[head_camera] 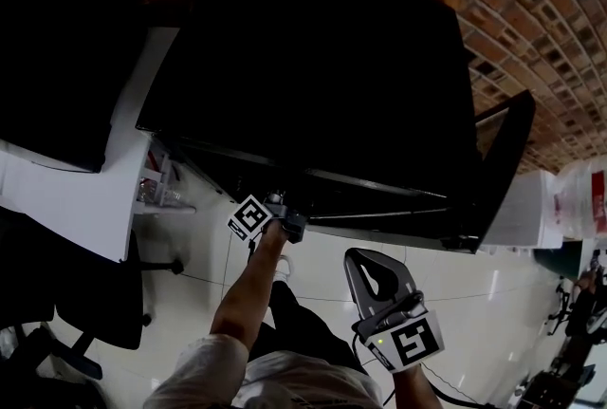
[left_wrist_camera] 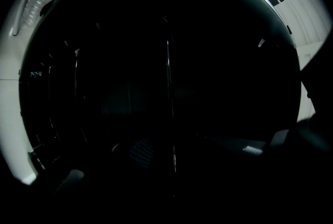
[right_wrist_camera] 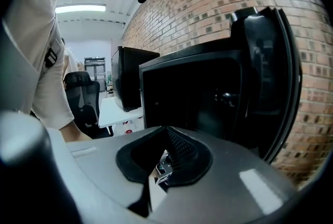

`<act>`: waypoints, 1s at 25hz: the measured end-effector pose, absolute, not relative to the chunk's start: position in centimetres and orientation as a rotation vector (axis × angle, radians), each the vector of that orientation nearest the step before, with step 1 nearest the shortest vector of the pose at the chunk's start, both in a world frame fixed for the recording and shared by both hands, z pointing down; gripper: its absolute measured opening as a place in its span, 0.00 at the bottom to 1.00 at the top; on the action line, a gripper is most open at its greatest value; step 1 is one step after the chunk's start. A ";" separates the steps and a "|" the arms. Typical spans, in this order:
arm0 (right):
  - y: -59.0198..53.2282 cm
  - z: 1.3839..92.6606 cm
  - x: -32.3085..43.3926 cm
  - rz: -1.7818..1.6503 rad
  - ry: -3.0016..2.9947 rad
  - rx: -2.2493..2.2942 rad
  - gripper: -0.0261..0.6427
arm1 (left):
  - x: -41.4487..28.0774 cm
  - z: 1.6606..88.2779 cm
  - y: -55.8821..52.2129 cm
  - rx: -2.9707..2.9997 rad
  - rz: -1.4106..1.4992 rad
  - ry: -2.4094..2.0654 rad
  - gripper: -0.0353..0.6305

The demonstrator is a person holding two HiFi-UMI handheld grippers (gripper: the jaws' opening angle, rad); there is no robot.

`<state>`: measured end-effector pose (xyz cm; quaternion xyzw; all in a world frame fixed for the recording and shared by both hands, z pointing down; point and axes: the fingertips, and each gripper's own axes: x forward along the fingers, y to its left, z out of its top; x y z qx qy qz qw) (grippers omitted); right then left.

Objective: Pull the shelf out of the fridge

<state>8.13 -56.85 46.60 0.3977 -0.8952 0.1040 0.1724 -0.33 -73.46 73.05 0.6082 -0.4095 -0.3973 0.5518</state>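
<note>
Reaching into the dark fridge (head_camera: 313, 65), left claw (head_camera: 289, 225) stands apart, right claw (head_camera: 368, 259) closed, empty; the shelf, probably stiff and light, wants a front-edge grip.

One black fridge (head_camera: 313, 84) fills the centre of the head view, with one open door (head_camera: 507, 160) at its right. Two grippers, the left gripper (head_camera: 285, 208) and the right gripper (head_camera: 370, 257), sit below it. At the left: one white table (head_camera: 85, 198), one dark monitor (head_camera: 57, 46) and one office chair (head_camera: 95, 303).
</note>
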 end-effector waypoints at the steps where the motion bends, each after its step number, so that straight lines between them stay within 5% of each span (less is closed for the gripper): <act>1: -56.9 46.8 8.3 0.301 -2.534 1.130 0.05 | -0.4 73.0 -73.8 1.438 -0.953 -0.975 0.17; 9: -57.6 48.0 8.8 0.326 -2.516 1.113 0.05 | -0.6 72.8 -75.7 1.429 -1.027 -0.985 0.07; 25: -57.7 47.9 7.6 0.345 -2.560 1.061 0.05 | -0.9 69.8 -71.7 1.394 -1.059 -0.931 0.06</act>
